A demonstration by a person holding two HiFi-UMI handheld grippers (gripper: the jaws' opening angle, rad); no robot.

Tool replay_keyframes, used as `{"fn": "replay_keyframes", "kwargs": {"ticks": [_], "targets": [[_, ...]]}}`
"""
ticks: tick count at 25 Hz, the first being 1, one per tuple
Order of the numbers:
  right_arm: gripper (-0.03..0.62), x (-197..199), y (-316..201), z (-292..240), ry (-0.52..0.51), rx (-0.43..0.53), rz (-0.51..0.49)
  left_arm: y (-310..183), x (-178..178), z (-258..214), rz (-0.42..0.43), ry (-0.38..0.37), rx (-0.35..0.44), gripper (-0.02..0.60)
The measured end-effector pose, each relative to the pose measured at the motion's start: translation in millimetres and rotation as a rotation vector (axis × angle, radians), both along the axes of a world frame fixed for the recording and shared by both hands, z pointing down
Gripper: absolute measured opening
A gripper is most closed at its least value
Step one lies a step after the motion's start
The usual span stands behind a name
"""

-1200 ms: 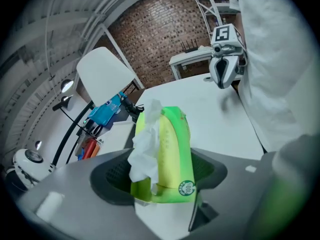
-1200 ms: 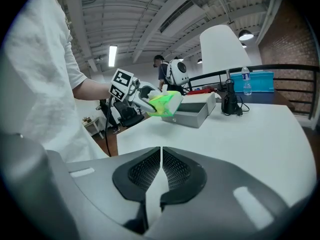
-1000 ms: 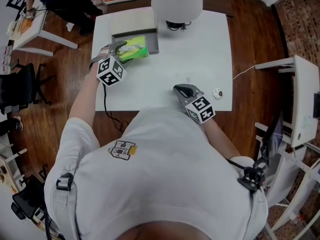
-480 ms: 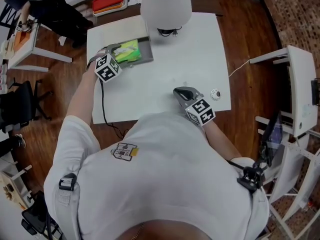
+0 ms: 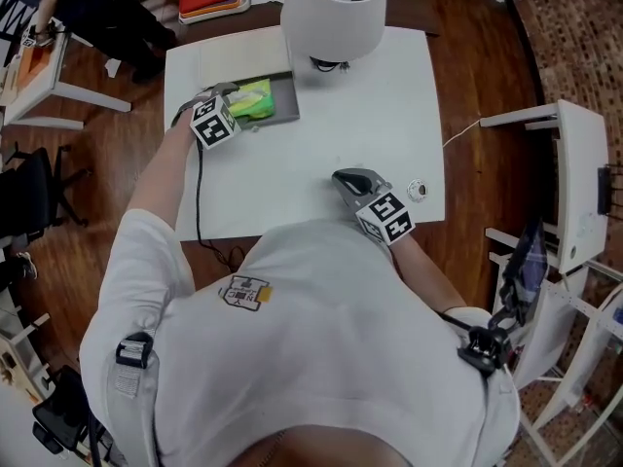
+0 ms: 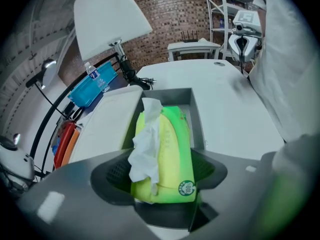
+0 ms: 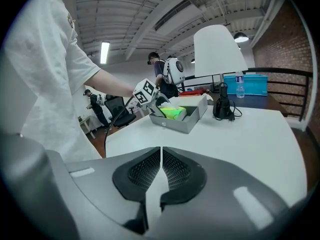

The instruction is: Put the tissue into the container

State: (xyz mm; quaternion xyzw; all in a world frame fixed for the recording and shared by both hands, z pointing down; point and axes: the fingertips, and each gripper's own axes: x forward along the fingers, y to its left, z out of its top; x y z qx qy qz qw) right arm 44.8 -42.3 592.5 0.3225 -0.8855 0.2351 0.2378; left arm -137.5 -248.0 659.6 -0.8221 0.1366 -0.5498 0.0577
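A green tissue pack (image 5: 251, 100) with a white tissue sticking out of its top lies in the open grey container (image 5: 285, 93) at the table's back left. My left gripper (image 5: 232, 97) is shut on the pack's near end. In the left gripper view, both pads press the sides of the tissue pack (image 6: 167, 149), and its far end reaches into the container (image 6: 198, 109). My right gripper (image 5: 343, 176) rests low near the table's front edge, well apart from the container. In the right gripper view, the right gripper (image 7: 161, 171) is shut with nothing between its pads.
A white lamp (image 5: 336, 13) stands at the back of the white table (image 5: 380, 115), right of the container. A flat white lid (image 5: 238, 56) lies behind the container. A small round object (image 5: 417, 191) sits near the table's right front corner. Other desks and people surround the table.
My left gripper has carried the tissue pack a little further back, into the container. The right gripper has stayed in place. The head view has shifted slightly.
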Motion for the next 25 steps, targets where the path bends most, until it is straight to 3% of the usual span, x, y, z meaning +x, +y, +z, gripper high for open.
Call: {"fn": "replay_keyframes", "kwargs": {"ticks": [10, 19, 25], "targets": [[0.011, -10, -9, 10, 0.002, -0.022, -0.023, -5, -5, 15, 0.003, 0.047, -0.069, 0.316], [0.011, -15, -8, 6, -0.001, -0.017, -0.032, -2, -6, 10, 0.006, 0.055, -0.058, 0.335], [0.011, -14, -10, 4, -0.015, -0.010, -0.026, -6, -7, 5, -0.002, 0.048, -0.027, 0.384]]}}
